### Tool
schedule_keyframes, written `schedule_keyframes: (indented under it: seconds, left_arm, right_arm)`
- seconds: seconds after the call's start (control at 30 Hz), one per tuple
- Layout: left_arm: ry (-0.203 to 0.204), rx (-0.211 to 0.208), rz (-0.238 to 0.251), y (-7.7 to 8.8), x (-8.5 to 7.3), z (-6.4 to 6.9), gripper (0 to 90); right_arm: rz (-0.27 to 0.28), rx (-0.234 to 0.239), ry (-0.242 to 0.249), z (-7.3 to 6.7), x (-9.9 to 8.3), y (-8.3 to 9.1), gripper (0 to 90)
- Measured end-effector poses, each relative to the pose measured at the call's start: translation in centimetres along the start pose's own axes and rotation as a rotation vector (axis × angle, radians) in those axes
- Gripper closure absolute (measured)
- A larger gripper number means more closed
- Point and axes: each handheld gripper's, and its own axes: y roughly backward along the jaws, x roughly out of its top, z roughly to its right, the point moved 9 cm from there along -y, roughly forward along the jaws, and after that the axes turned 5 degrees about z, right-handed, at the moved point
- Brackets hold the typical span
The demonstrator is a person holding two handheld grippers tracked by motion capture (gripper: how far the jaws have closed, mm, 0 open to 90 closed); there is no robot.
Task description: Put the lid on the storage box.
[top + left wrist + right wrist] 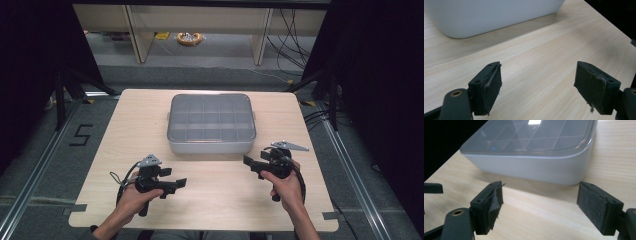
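- The box [211, 124] sits mid-table [150, 115], lid shut; its cells look blurry through the lid.
- My left gripper [172, 185] and right gripper [252, 165] hover near it, jaws spread, pinching nothing.
- A "5" [81, 135] marks the floor.

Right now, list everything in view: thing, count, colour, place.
storage box: one, pale grey body with a clear lid over a grid of compartments, middle of the table toward its far edge.
table: one, light wood, centre of the high view.
yellow ring-shaped object: one, on the floor beyond the table; too small to identify.
shelf legs: pale wood, standing on the floor at the back.
cables: several, black, on the floor at back right.
left gripper: one, black, jaws open with nothing between them, near left of the table.
right gripper: one, black, jaws open with nothing between them, near right, by the box's front corner.
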Motion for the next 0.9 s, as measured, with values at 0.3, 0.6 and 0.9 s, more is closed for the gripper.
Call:
schedule_keyframes:
  seconds: [0.3, 0.6, 0.9]
  left_arm:
    - [-0.015, -0.003, -0.03, 0.5, -1.7, 0.3, 21.1]
    - [-0.019, -0.026, -0.041, 1.0, -3.1, 1.0, 19.1]
    - [-0.073, -0.045, -0.078, 1.6, -4.6, 2.1, 15.2]
  right_arm:
    - [-0.023, 0.023, 0.008, -0.8, -1.7, 0.6, 22.3]
    - [-0.055, 0.019, 0.018, -0.8, -4.1, 1.7, 21.8]
    - [-0.063, 0.011, 0.037, -0.7, -6.5, 3.2, 20.7]
